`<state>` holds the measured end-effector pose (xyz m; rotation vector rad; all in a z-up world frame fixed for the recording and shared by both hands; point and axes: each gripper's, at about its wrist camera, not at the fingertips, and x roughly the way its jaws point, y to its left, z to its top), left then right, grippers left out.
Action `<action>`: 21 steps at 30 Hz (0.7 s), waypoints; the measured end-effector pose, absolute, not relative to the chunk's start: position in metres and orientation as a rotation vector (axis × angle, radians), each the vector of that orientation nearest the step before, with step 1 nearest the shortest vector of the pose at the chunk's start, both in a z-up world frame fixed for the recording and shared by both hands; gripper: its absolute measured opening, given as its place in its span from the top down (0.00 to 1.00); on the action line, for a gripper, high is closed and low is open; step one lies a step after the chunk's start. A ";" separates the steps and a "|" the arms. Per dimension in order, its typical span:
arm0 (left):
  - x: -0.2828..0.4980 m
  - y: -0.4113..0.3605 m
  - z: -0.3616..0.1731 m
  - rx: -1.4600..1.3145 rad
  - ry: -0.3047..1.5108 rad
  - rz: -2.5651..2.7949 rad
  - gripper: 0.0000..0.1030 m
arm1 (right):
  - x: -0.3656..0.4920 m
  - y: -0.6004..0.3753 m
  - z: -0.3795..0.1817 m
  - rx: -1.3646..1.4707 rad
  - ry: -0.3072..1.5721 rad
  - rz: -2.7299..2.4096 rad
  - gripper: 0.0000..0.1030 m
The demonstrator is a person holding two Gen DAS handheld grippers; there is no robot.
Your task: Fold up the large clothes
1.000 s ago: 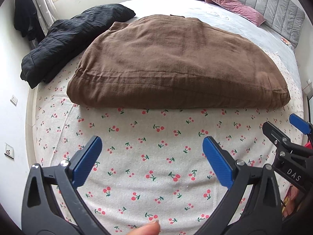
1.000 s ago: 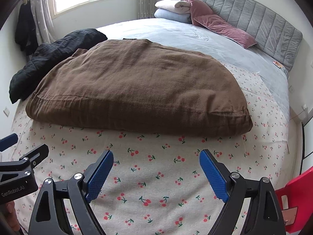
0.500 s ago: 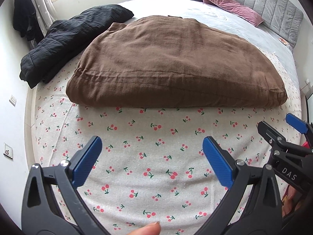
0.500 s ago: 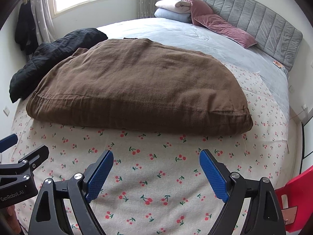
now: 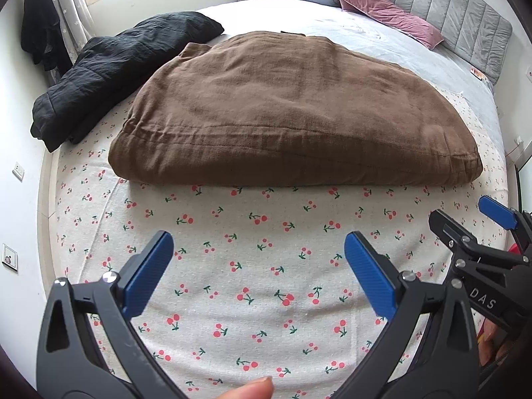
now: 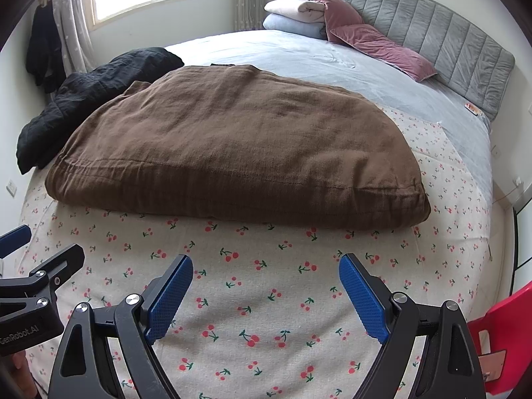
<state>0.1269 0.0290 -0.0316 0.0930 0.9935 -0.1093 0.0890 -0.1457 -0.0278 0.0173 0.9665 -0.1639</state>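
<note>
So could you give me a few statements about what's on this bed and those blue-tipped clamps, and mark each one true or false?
1. The brown garment lies folded on the cherry-print sheet. True.
2. The right gripper is clamped on the brown garment. False: its jaws stand open over bare sheet, short of the garment.
3. A black garment lies beside the brown one, on its left. True.
4. The left gripper holds the black garment. False: it is open and holds nothing.
5. The pink pillow rests on top of the brown garment. False: it lies by the grey headboard.
</note>
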 end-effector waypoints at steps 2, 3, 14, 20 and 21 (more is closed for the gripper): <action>0.127 0.029 -0.032 0.092 0.995 -0.110 0.01 | 0.089 -0.145 -0.028 0.018 0.969 -0.163 0.12; 0.127 0.029 -0.032 0.093 0.997 -0.111 0.01 | 0.089 -0.145 -0.029 0.018 0.970 -0.162 0.12; 0.126 0.029 -0.032 0.100 0.995 -0.108 0.01 | 0.090 -0.143 -0.030 0.017 0.971 -0.163 0.12; 0.126 0.030 -0.031 0.099 0.992 -0.112 0.01 | 0.090 -0.146 -0.029 0.023 0.966 -0.167 0.12; 0.125 0.030 -0.030 0.100 0.991 -0.111 0.01 | 0.090 -0.145 -0.029 0.022 0.965 -0.168 0.12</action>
